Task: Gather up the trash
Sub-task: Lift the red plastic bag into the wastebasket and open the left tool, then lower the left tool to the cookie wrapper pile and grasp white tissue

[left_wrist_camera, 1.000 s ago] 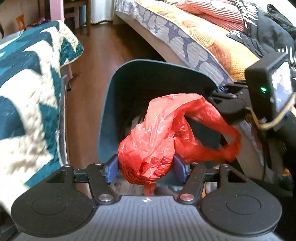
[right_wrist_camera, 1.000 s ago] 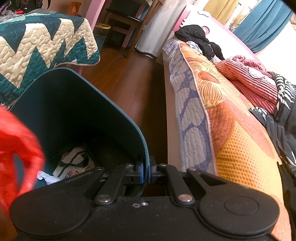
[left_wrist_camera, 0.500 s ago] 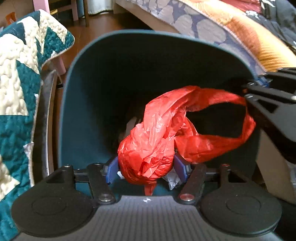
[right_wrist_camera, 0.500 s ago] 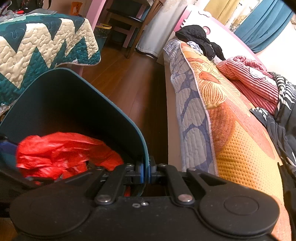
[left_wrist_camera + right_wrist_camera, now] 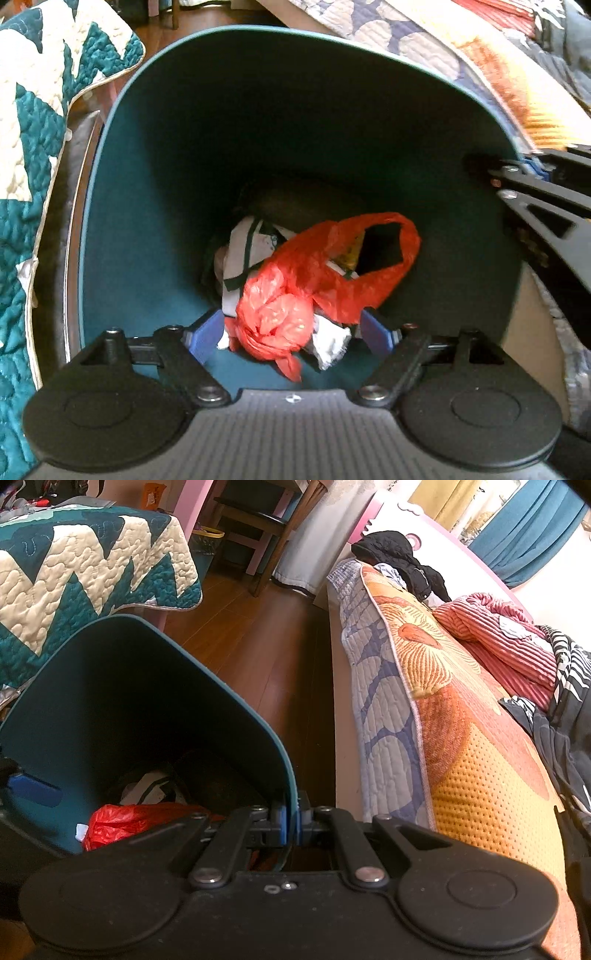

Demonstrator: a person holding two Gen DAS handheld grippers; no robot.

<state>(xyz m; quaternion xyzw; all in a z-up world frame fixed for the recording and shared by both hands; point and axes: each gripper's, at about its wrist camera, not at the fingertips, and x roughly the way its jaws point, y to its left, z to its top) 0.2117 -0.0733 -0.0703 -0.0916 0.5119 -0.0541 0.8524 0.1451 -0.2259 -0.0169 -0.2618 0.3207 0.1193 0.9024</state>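
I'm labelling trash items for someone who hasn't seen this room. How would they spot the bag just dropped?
Find the teal bin standing between the two beds. Inside, atop the rubbish, lies a crumpled red plastic bag with looped handles, the only bright red thing among white scraps.

Bin (image 5: 122, 206) mouth open above trash (image 5: 295, 295), right gripper (image 5: 291, 823) clamped on rim, wood floor (image 5: 258, 635) lane between beds

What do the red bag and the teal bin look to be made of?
Red bag: thin plastic film, glossy and crinkled, with a floppy handle loop.
Teal bin: apparently rigid moulded plastic, smooth matte wall with a thin even rim, pinched by the right gripper.
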